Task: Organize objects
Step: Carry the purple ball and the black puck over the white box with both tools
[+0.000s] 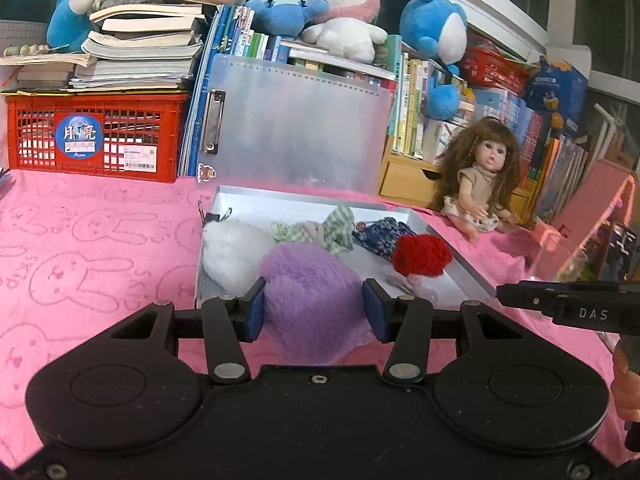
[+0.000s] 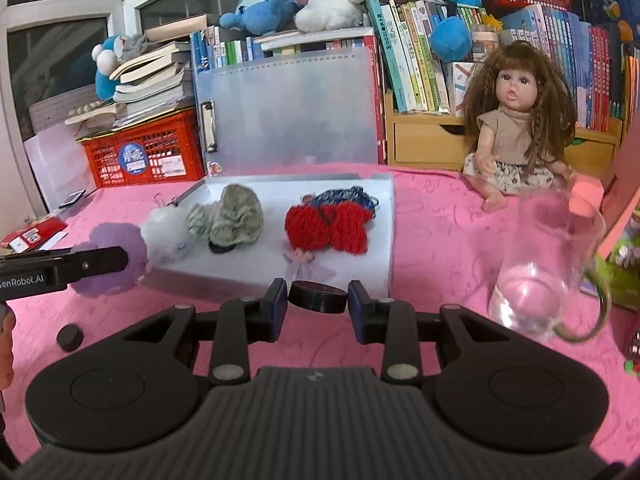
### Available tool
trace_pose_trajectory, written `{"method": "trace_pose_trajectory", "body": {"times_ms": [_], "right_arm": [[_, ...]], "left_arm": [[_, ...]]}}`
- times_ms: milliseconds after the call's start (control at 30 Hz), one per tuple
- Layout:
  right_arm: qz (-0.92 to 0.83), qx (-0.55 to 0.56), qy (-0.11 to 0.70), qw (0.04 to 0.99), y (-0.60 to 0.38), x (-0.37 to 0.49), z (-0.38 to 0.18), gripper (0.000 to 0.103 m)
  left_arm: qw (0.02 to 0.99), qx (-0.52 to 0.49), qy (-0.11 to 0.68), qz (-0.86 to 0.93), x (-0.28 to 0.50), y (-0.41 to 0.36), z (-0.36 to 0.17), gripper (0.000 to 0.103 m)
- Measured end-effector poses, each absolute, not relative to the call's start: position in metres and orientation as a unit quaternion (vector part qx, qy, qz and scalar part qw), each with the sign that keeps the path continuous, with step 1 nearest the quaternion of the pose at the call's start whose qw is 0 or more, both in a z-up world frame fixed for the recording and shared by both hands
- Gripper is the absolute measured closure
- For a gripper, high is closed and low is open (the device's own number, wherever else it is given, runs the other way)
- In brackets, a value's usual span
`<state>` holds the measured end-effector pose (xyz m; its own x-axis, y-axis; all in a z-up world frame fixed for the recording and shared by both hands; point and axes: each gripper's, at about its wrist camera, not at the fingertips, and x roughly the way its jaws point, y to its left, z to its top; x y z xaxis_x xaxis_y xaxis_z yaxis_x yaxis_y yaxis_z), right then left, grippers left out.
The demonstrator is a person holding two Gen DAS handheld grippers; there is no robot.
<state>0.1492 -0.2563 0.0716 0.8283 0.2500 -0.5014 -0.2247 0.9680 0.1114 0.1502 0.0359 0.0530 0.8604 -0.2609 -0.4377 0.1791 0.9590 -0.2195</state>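
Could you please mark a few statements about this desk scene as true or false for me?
1. The left gripper has the purple pompom between its fingers. True.
2. The red bow lies on the pink cloth outside the box. False: it lies inside the white box.
3. The doll sits upright on the pink cloth, to the right of the box. True.
4. The glass jug is full of books. False: it is clear, with no books in it; the books stand on the shelf behind.
5. The right gripper has a white pompom between its fingers. False: a black disc sits there.
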Motion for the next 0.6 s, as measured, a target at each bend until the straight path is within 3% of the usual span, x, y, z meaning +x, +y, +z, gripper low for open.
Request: {"method": "trace_pose_trajectory", "body": {"times_ms": [600], "right_arm": [[0.1,0.019,0.323,0.941,-0.247,0.231,0.054,0.066]], "left_arm": [[0.946,-0.082,0.3,-0.095,0.236,0.029,0.033,0.056]]}}
